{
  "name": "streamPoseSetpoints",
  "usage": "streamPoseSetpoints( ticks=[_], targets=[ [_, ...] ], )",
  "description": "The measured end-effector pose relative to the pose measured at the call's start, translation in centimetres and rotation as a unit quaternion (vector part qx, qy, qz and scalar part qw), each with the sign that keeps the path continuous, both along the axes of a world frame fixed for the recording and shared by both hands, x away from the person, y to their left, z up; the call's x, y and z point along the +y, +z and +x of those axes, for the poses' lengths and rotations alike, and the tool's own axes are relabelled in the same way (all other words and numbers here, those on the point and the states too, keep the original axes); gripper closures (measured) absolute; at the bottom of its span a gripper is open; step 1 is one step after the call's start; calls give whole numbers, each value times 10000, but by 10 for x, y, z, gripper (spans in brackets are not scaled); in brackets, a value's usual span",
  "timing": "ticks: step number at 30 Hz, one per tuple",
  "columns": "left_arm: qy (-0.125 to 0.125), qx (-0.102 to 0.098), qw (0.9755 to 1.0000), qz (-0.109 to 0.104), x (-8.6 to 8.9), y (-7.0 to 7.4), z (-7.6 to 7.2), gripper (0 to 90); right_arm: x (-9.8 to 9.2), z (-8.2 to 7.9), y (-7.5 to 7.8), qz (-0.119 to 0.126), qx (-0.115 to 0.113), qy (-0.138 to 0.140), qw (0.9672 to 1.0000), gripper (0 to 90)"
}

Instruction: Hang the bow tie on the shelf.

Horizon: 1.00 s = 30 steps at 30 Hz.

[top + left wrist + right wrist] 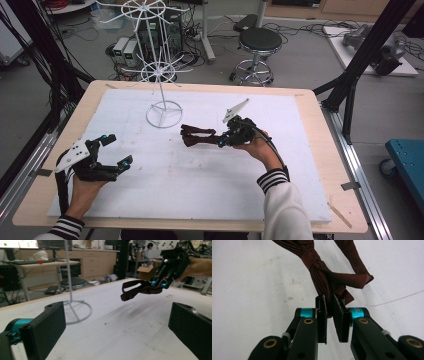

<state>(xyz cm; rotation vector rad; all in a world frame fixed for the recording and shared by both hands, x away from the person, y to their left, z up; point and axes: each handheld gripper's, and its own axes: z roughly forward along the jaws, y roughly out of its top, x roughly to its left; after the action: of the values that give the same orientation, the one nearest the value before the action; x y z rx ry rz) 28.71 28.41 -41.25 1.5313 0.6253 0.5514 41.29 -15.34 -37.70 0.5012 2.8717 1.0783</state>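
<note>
High view: the right tongs [223, 140] pinch a dark red knotted tie [197, 135] by one end, holding it clear of the white-covered bench [300, 200] near the white wire rack [159, 70], likely for hanging there. The left tongs [116, 150] stand wide and empty, free to assist.

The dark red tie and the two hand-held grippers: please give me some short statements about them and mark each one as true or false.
1. The right hand-held gripper is shut on the tie. True.
2. The left hand-held gripper grips the tie's other end. False: its jaws are open, with nothing between them.
3. The tie hangs on the white rack. False: it is apart from the rack, held above the white mat.
4. The rack stands on the mat. True.
</note>
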Motion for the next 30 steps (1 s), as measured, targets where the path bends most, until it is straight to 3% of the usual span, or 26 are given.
streamPoseSetpoints(
  ticks=[11,18,30],
  targets=[
    [-579,-23,9976,384,-23,30,8,17,-1,-15,19,640,86,-5,9979,825],
    [-896,-105,9935,696,-44,48,11,17,0,-26,30,953,121,57,9954,825],
    [-1309,-252,9872,876,-78,75,19,17,12,-33,38,1346,199,201,9905,825]
  ],
)
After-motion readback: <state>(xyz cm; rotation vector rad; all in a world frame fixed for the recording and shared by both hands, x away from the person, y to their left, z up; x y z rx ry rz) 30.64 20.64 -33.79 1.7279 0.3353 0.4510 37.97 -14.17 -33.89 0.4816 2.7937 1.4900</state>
